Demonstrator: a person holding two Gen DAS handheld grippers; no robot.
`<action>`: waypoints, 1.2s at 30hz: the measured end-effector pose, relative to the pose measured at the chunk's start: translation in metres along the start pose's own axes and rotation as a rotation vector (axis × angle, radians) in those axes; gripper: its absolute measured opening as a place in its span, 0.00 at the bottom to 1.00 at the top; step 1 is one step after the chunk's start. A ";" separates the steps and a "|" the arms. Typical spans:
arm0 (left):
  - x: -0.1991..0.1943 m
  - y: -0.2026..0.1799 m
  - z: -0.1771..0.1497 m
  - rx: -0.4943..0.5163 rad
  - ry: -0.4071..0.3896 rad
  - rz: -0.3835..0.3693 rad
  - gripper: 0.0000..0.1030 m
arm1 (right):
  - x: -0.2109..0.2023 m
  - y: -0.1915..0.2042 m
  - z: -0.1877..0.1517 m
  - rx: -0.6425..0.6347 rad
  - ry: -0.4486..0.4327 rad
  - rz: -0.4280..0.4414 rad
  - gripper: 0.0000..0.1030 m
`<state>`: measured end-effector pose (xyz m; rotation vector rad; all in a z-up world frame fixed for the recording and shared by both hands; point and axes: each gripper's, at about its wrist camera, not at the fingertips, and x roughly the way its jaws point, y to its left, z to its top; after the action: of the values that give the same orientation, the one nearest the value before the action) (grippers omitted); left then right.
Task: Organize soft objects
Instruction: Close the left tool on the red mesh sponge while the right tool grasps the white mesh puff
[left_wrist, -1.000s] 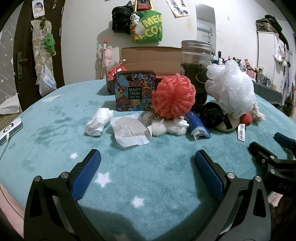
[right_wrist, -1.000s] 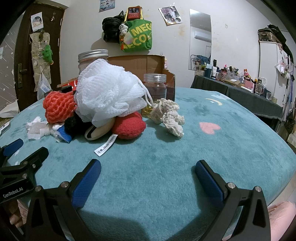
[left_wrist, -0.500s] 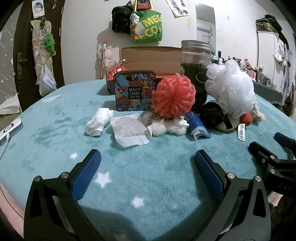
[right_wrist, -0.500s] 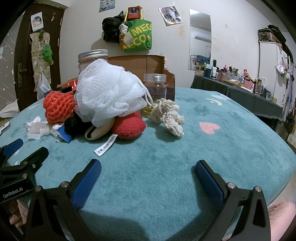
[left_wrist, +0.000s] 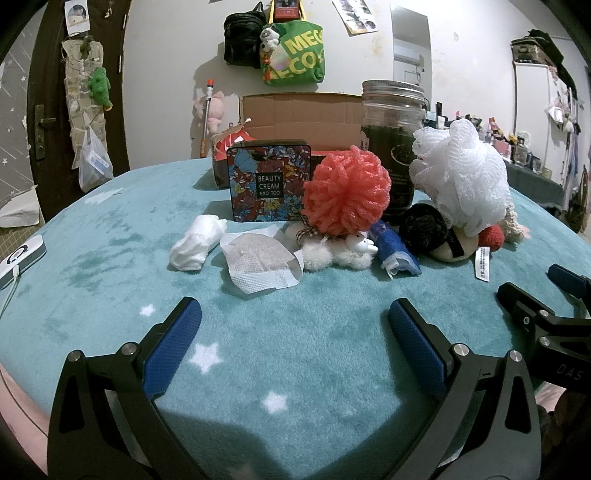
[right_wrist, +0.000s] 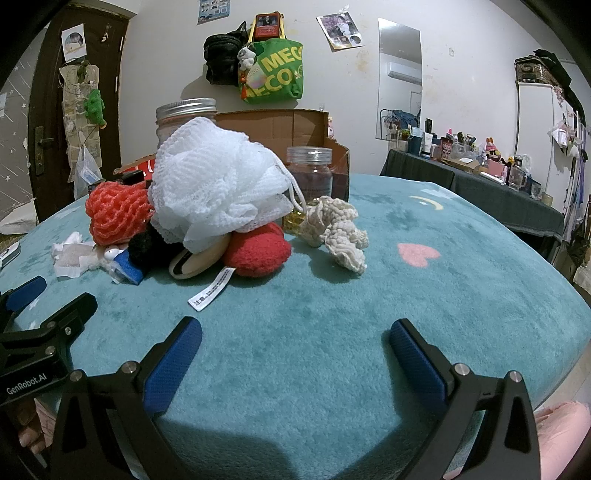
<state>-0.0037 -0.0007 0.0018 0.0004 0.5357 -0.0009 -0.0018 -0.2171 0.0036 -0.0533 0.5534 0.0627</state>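
Soft things lie heaped on a teal blanket (left_wrist: 295, 332). In the left wrist view I see a coral mesh pouf (left_wrist: 347, 195), a white mesh pouf (left_wrist: 461, 181), a white fluffy toy (left_wrist: 336, 254), a gauze pad (left_wrist: 258, 262), a rolled white cloth (left_wrist: 197, 245), a blue roll (left_wrist: 397, 251) and a black pompom (left_wrist: 423, 229). The right wrist view shows the white pouf (right_wrist: 214, 184), a red knitted ball (right_wrist: 256, 251) and a cream knitted scrunchie (right_wrist: 340, 232). My left gripper (left_wrist: 295, 317) and my right gripper (right_wrist: 295, 332) are open and empty, short of the heap.
A floral tin (left_wrist: 269, 184), a tall dark glass jar (left_wrist: 391, 144) and an open cardboard box (left_wrist: 299, 114) stand behind the heap. A smaller jar (right_wrist: 310, 173) stands by the box. A white device (left_wrist: 20, 254) lies at the left edge. Bags hang on the wall.
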 end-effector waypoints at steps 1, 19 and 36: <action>0.001 0.000 0.000 0.000 0.000 0.000 1.00 | 0.000 0.000 0.000 0.000 0.001 0.000 1.00; -0.013 0.004 0.044 0.012 -0.028 -0.102 1.00 | -0.016 -0.011 0.032 0.004 -0.045 0.081 1.00; 0.024 -0.003 0.096 0.062 0.023 -0.191 0.93 | 0.012 -0.008 0.093 -0.040 -0.043 0.291 1.00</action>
<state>0.0659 -0.0037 0.0721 0.0100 0.5568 -0.2037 0.0576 -0.2183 0.0761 -0.0098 0.5136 0.3576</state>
